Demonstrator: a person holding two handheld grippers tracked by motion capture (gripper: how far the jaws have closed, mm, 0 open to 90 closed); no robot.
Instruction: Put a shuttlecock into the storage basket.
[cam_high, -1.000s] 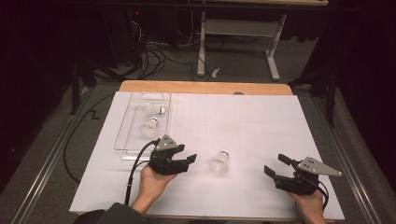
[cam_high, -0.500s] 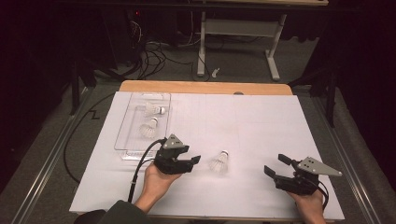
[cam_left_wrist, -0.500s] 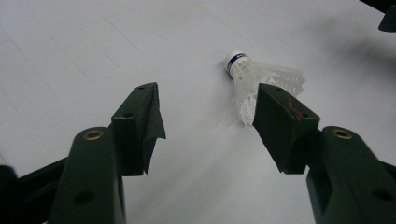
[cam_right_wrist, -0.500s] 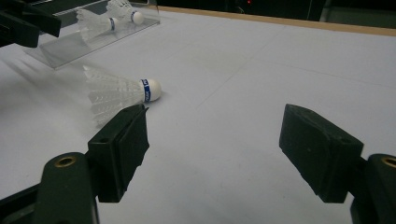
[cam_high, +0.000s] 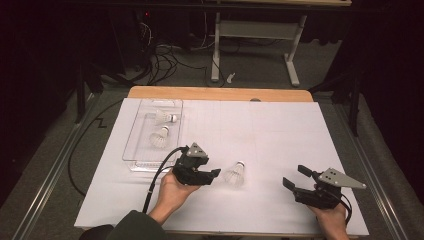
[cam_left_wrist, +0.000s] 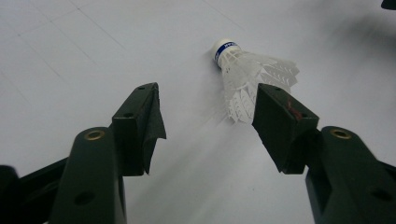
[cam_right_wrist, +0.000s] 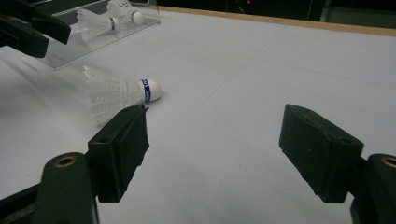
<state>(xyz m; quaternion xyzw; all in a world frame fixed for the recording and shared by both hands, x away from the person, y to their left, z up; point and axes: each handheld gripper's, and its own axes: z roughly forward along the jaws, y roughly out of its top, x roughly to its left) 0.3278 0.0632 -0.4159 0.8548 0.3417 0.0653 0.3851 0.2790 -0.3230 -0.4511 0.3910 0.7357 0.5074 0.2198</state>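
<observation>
A white feathered shuttlecock (cam_high: 235, 173) with a blue band lies on its side on the white sheet, cork pointing away from me. My left gripper (cam_high: 212, 170) hovers just left of it, jaws open and empty. In the left gripper view the shuttlecock (cam_left_wrist: 252, 77) lies just ahead, its feathers partly behind the right jaw of the gripper (cam_left_wrist: 205, 100). My right gripper (cam_high: 294, 176) rests open near the front right of the sheet, apart from the shuttlecock. In the right gripper view the shuttlecock (cam_right_wrist: 116, 93) lies beyond the left jaw of that gripper (cam_right_wrist: 215, 126).
A clear plastic tray (cam_high: 132, 150) at the left of the sheet holds two more shuttlecocks (cam_high: 165, 118) (cam_high: 160, 136). The tray (cam_right_wrist: 70, 51) and the left gripper (cam_right_wrist: 28, 28) appear at the right gripper view's top left. Behind the wooden table edge (cam_high: 220, 93) are cables and a stand's legs.
My left gripper has slid to the right, closer to the lone shuttlecock. The right gripper and the shuttlecock have stayed where they were.
</observation>
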